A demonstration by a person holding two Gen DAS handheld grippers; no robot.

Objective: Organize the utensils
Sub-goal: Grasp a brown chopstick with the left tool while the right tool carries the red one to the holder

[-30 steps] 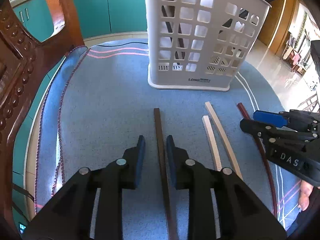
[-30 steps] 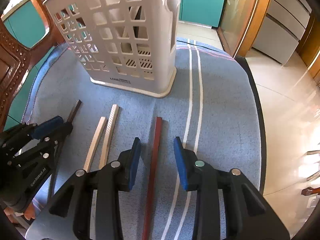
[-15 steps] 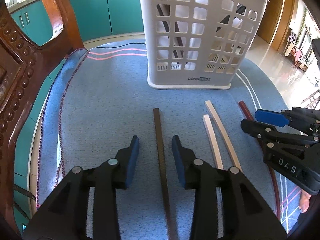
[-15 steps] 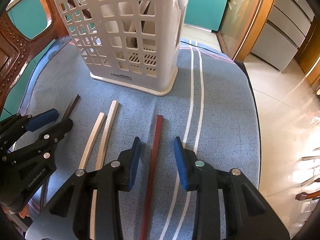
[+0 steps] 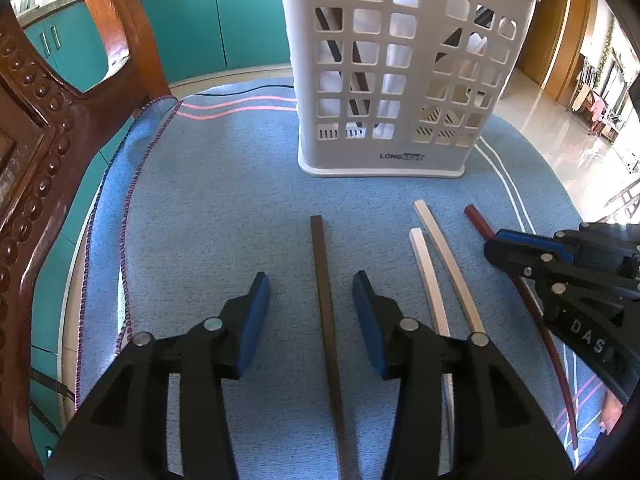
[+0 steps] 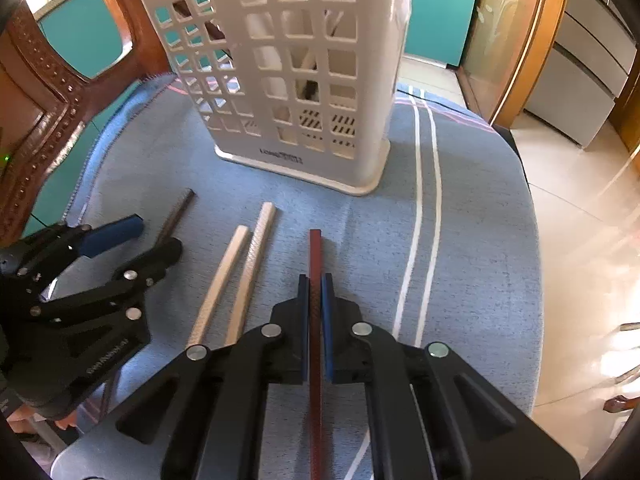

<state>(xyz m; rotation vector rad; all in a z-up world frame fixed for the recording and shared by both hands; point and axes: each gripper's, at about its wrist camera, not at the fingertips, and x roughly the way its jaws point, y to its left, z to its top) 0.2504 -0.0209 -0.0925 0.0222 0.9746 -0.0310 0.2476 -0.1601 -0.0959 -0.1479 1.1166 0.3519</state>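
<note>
A white slotted utensil basket (image 5: 396, 80) stands on the blue cloth, holding a few sticks; it also shows in the right wrist view (image 6: 288, 72). My left gripper (image 5: 311, 292) is open, its jaws on either side of a dark brown chopstick (image 5: 325, 304) lying on the cloth. My right gripper (image 6: 316, 284) is shut on a red chopstick (image 6: 315, 252), which still rests along the cloth. Two cream chopsticks (image 5: 436, 256) lie between them, also seen in the right wrist view (image 6: 240, 264). The right gripper (image 5: 496, 246) appears in the left wrist view, over the red chopstick (image 5: 478, 218).
A carved wooden chair back (image 5: 36, 128) rises at the left of the round table. The blue cloth (image 5: 220, 200) ends at a stitched hem on the left and the table edge (image 6: 532, 240) on the right. Teal cabinets (image 5: 200, 12) stand behind.
My right gripper has closed on the red chopstick. My left gripper's jaws have opened wider around the dark brown chopstick, which has not moved.
</note>
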